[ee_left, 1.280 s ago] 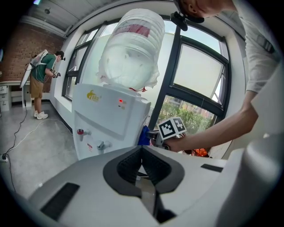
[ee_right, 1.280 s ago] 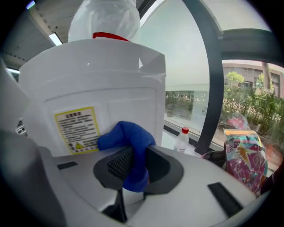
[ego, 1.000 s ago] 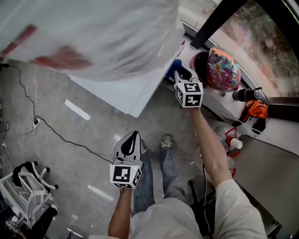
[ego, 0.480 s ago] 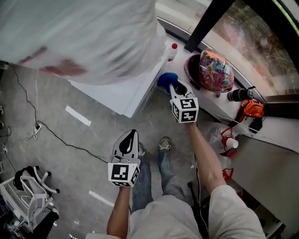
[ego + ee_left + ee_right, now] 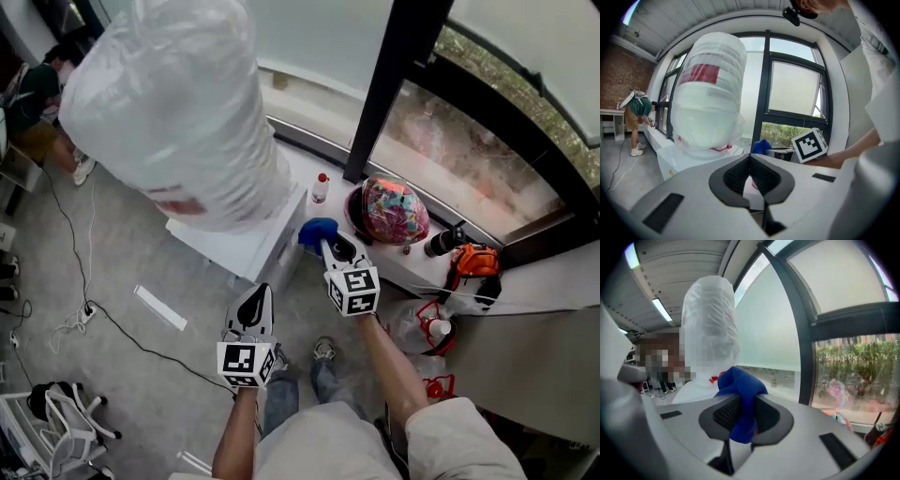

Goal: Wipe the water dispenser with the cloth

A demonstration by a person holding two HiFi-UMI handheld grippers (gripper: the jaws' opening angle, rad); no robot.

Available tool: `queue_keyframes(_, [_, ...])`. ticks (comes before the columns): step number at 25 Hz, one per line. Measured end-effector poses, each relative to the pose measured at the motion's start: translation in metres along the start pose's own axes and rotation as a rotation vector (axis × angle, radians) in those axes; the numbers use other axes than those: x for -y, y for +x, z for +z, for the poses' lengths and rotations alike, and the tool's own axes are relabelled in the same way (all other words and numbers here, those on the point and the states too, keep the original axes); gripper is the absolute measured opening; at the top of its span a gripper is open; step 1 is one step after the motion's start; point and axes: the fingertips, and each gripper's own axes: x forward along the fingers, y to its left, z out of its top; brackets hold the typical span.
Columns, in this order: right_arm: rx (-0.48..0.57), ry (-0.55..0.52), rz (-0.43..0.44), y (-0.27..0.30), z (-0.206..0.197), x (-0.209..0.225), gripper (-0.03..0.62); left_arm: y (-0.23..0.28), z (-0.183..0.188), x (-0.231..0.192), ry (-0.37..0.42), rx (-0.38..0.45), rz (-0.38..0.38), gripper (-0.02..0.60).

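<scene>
The water dispenser [image 5: 246,246] is a white cabinet with a large plastic-wrapped bottle [image 5: 178,112] on top. My right gripper [image 5: 327,245] is shut on a blue cloth [image 5: 315,231], held just off the cabinet's right corner by the window ledge. In the right gripper view the blue cloth [image 5: 740,397] bunches between the jaws, with the wrapped bottle [image 5: 710,329] beyond it. My left gripper [image 5: 253,302] hangs lower over the floor, shut and empty, its tips [image 5: 750,158] pointing at the bottle [image 5: 710,93]. The cloth [image 5: 761,146] also shows there.
The window ledge holds a small red-capped bottle [image 5: 321,187], a colourful helmet [image 5: 389,211], a black cylinder [image 5: 441,242] and an orange item [image 5: 473,262]. A black window post [image 5: 389,84] rises behind. A cable [image 5: 112,272] crosses the floor, a white chair [image 5: 56,412] stands lower left. A person [image 5: 37,84] stands far left.
The head view has swung upward, so the whole bottle and the window show. My right gripper with the cloth has come back from the ledge toward the dispenser's corner. The left gripper has barely moved.
</scene>
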Motion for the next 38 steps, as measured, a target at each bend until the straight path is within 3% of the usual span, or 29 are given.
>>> queue_keyframes(6, [0.099,-0.032,0.035,-0.054,0.078,-0.027,0.080,0.001,0.068,0.018,0.037,0.088,-0.001,0.011])
queue_keyframes(11, [0.160,-0.071,0.068,-0.108,0.105,-0.054,0.080,-0.007,0.096,0.044,0.073,0.123,-0.023,0.011])
queue_keyframes(19, [0.168,-0.162,0.056,-0.178,0.087,-0.062,0.080,-0.030,0.090,0.080,0.071,0.126,-0.040,0.011])
queue_keyframes(31, [0.140,-0.105,0.064,-0.228,0.058,-0.066,0.080,-0.055,0.061,0.102,0.036,0.093,-0.045,0.011])
queue_keyframes(38, [0.135,-0.096,0.056,-0.255,0.041,-0.115,0.080,-0.102,0.050,0.098,0.034,0.109,-0.079,0.011])
